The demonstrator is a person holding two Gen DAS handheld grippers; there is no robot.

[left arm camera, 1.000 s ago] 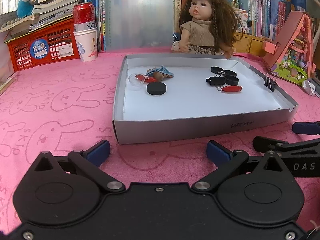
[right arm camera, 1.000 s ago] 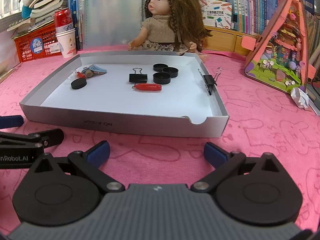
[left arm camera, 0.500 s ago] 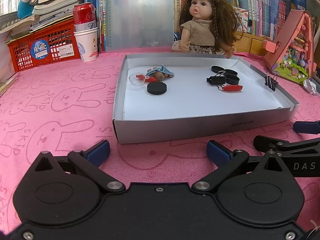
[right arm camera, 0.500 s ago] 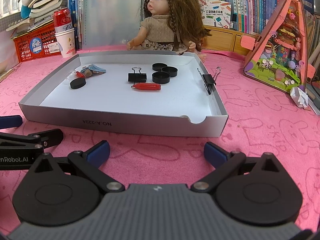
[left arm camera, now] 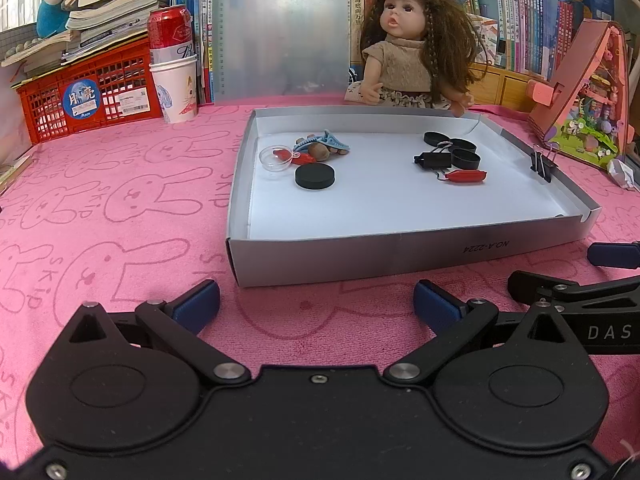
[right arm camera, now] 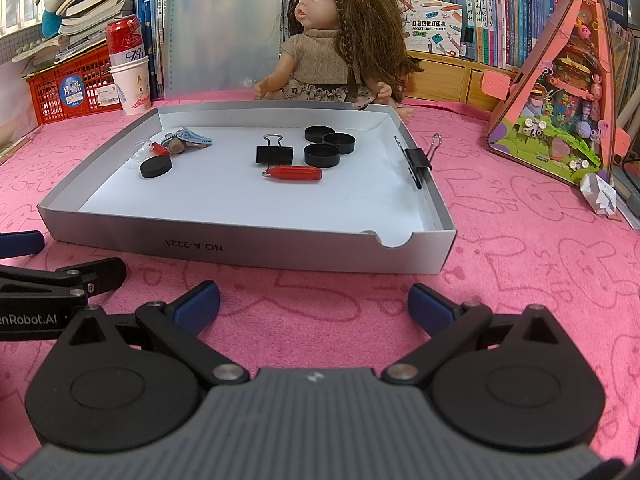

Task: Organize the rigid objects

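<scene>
A shallow grey tray lies on the pink cloth. In it are a black disc, a clear lid, a blue clip, three black caps, a black binder clip and a red pen-like piece. Another binder clip grips the tray's right wall. My left gripper and right gripper are open and empty, in front of the tray.
A doll sits behind the tray. A can in a paper cup and a red basket stand at the back left. A pink toy house stands right. Books line the back.
Both grippers have edged slightly nearer the tray and stay open. Nothing in the tray has moved.
</scene>
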